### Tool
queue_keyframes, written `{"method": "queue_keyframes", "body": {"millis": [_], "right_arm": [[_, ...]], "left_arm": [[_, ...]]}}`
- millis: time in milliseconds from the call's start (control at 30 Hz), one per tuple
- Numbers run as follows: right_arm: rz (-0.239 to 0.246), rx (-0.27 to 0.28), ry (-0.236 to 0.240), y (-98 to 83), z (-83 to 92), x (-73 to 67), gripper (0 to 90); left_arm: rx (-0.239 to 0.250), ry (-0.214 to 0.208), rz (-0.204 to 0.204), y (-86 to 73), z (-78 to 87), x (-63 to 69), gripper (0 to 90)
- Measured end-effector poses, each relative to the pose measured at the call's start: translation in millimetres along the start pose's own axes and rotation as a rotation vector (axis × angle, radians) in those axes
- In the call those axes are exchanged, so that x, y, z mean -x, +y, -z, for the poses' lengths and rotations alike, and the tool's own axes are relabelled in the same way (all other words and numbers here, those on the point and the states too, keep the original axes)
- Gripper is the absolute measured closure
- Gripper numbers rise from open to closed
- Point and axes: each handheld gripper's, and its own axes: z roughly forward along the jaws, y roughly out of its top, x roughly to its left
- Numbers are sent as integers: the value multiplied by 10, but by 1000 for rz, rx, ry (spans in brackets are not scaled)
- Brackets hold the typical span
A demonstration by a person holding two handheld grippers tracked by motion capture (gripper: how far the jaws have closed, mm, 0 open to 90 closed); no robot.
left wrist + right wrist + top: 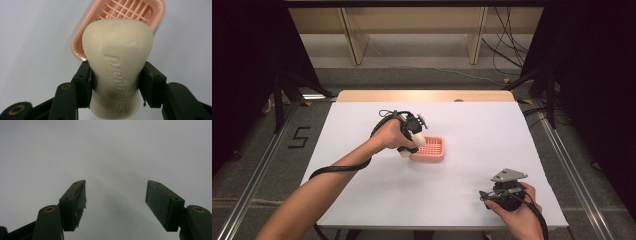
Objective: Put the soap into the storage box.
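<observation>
Above a half-hidden pink dish [113,15], left hand-held gripper [116,82] clamps soap [117,57]; right [116,200] gapes.

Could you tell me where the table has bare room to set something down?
Free: the far strip beyond the dish, the left side, and the near middle between the forearms. Crowded: around the dish, where the left gripper holds the soap, and the near right corner with the right gripper.

I'm working in a lab-style recording bay. Black curtains [242,75] flank my white table [492,145], metal floor rails [252,175] run alongside, and loose cables [507,50] trail behind.
</observation>
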Motion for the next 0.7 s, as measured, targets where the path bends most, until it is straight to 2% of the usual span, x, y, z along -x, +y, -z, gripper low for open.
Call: {"method": "queue_keyframes", "body": {"millis": [167,700], "right_arm": [[-5,-5,1,-3,-1,0,335],[-10,-6,2,-7,-4,3,335]], "left_arm": [[-3,7,-20,41,-11,-8,493],[1,14,-25,105,-63,-61,493]]}}
